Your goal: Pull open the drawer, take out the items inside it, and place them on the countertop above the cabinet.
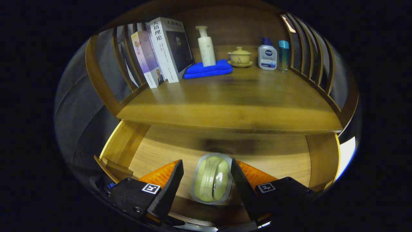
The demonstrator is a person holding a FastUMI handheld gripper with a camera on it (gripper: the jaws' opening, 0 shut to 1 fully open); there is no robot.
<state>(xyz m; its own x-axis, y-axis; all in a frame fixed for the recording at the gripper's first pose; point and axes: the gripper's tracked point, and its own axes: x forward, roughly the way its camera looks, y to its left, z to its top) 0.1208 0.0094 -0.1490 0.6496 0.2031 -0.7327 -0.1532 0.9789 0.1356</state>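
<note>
The wooden drawer (276,154) stands pulled open below the countertop (231,103). On its floor lies a pale green rounded item in a clear scalloped plastic pack (212,178). My gripper (206,167) is lowered into the drawer with its fingers open, one on each side of the pack. The pack sits between the fingertips with a small gap on both sides, so neither finger presses on it.
On the countertop's back stand leaning books (162,48), a white pump bottle (206,46) on a folded blue cloth (208,69), a yellow lidded bowl (240,57), a white-and-blue pump bottle (267,54) and a teal bottle (283,54). Slatted wooden rails (313,59) line both sides.
</note>
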